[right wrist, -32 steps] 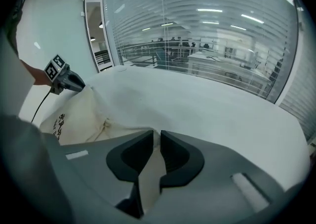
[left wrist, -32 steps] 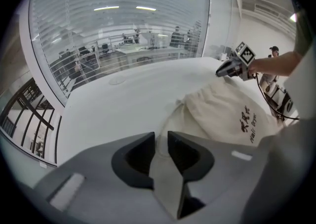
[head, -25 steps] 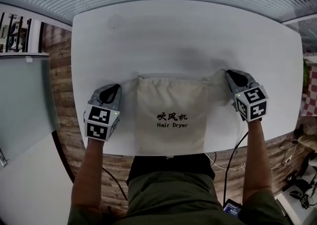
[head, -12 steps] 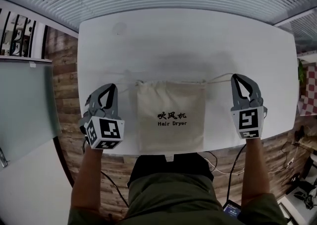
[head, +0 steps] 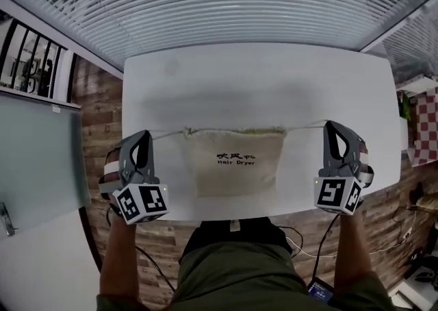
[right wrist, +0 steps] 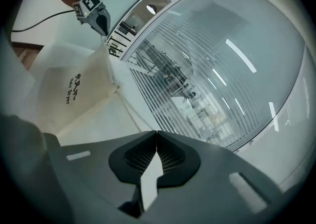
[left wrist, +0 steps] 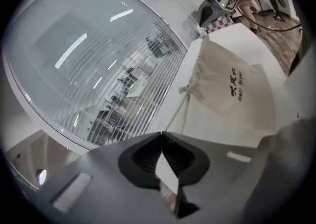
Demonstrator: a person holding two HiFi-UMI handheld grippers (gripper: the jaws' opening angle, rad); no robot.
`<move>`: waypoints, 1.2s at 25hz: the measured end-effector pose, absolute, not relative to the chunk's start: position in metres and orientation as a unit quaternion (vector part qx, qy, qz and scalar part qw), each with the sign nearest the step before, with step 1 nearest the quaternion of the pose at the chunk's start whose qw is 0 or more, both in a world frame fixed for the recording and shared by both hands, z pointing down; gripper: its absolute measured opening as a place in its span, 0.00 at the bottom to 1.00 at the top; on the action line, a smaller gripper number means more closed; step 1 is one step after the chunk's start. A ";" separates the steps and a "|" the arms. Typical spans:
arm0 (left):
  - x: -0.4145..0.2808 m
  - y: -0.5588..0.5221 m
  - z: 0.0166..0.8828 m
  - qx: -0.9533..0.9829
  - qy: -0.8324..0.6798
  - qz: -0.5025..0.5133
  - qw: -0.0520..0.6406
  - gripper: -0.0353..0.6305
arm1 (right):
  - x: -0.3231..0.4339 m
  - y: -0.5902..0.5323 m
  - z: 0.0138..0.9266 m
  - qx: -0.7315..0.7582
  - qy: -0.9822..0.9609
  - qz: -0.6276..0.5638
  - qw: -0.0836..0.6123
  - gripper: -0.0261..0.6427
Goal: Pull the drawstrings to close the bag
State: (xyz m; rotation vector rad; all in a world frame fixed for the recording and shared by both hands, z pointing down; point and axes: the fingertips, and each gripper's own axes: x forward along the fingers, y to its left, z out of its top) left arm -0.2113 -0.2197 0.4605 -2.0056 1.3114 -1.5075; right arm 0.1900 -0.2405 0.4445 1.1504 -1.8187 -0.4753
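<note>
A cream drawstring bag [head: 233, 166] printed "Hair Dryer" hangs between my two grippers over the white table [head: 260, 77], its gathered top edge raised. My left gripper [head: 145, 135] is shut on the left drawstring [head: 168, 133], which runs taut to the bag's left corner. My right gripper [head: 331, 125] is shut on the right drawstring [head: 304, 126]. In the left gripper view the cord [left wrist: 177, 112] leads from the bag [left wrist: 232, 94] into the shut gripper [left wrist: 162, 134]. The right gripper view shows the same: cord [right wrist: 133, 112], bag [right wrist: 74, 94], shut gripper [right wrist: 156, 133].
Window blinds [head: 226, 1] run along the table's far side. A glass panel [head: 34, 152] stands at the left over wood flooring. Cables [head: 321, 234] trail below the near edge at the right.
Both grippers have risen and rolled from lying on their sides to upright. The bag's top has come up off the table with them, and its mouth has gathered narrower.
</note>
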 end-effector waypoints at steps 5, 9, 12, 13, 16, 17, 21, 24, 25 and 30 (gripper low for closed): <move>-0.223 -0.234 0.408 -0.688 0.485 -0.509 0.179 0.07 | 0.190 -0.247 0.399 0.478 -0.719 -0.224 0.451 0.06; -0.235 -0.243 0.384 -0.679 0.503 -0.499 0.191 0.07 | 0.192 -0.251 0.377 0.486 -0.706 -0.243 0.454 0.06; -0.236 -0.246 0.371 -0.668 0.510 -0.498 0.213 0.07 | 0.196 -0.254 0.365 0.495 -0.698 -0.251 0.452 0.06; -0.236 -0.247 0.367 -0.665 0.513 -0.497 0.218 0.07 | 0.197 -0.255 0.362 0.497 -0.697 -0.254 0.450 0.06; -0.244 -0.250 0.360 -0.663 0.528 -0.485 0.215 0.07 | 0.196 -0.257 0.357 0.501 -0.697 -0.259 0.443 0.06; -0.247 -0.252 0.357 -0.663 0.531 -0.481 0.214 0.07 | 0.196 -0.258 0.355 0.503 -0.697 -0.259 0.441 0.06; -0.259 -0.259 0.342 -0.661 0.543 -0.473 0.210 0.07 | 0.194 -0.262 0.342 0.510 -0.697 -0.261 0.432 0.06; -0.268 -0.259 0.336 -0.656 0.553 -0.470 0.207 0.07 | 0.198 -0.264 0.335 0.517 -0.693 -0.259 0.430 0.06; -0.271 -0.259 0.335 -0.655 0.555 -0.470 0.204 0.07 | 0.202 -0.265 0.334 0.520 -0.692 -0.258 0.430 0.06; -0.283 -0.256 0.330 -0.653 0.566 -0.466 0.192 0.07 | 0.215 -0.263 0.326 0.526 -0.684 -0.256 0.435 0.06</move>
